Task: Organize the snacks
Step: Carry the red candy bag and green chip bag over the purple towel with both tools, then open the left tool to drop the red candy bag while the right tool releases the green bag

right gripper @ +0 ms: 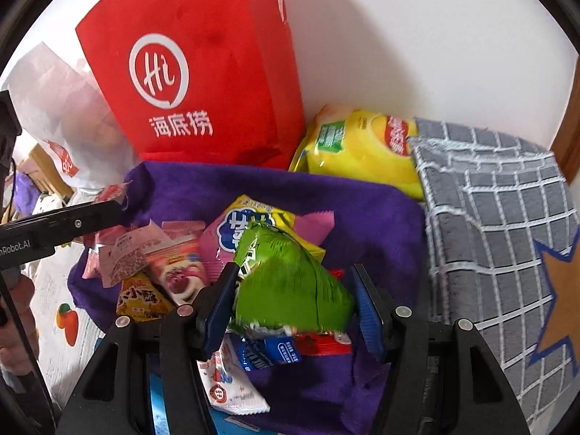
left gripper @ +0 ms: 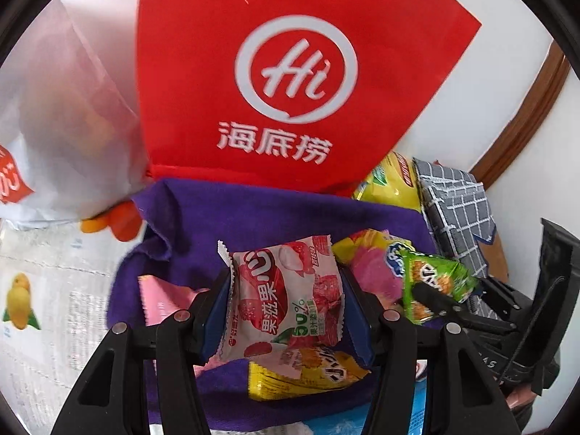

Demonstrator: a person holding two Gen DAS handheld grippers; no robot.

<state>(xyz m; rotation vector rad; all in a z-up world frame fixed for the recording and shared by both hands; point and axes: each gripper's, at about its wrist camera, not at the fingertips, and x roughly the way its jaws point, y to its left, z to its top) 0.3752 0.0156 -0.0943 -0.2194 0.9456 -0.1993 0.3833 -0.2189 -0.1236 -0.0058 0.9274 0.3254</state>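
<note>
My left gripper (left gripper: 286, 301) is shut on a pink-and-white fruit gummy packet (left gripper: 286, 290), held above the purple cloth (left gripper: 224, 214). My right gripper (right gripper: 295, 301) is shut on a green snack packet (right gripper: 290, 279), which also shows in the left wrist view (left gripper: 435, 282). Below lie a yellow biscuit packet (left gripper: 308, 373), a pink-and-yellow packet (right gripper: 250, 224), a pink bear packet (right gripper: 177, 275) and a white sachet (right gripper: 228, 388). The left gripper appears as a black arm in the right wrist view (right gripper: 61, 224).
A red Haidilao bag (left gripper: 290, 83) stands against the wall behind the cloth, with a white plastic bag (left gripper: 61, 137) to its left. A yellow chips bag (right gripper: 362, 148) and a grey checked cloth (right gripper: 500, 235) lie to the right. A fruit-print tablecloth (left gripper: 40, 290) covers the left side.
</note>
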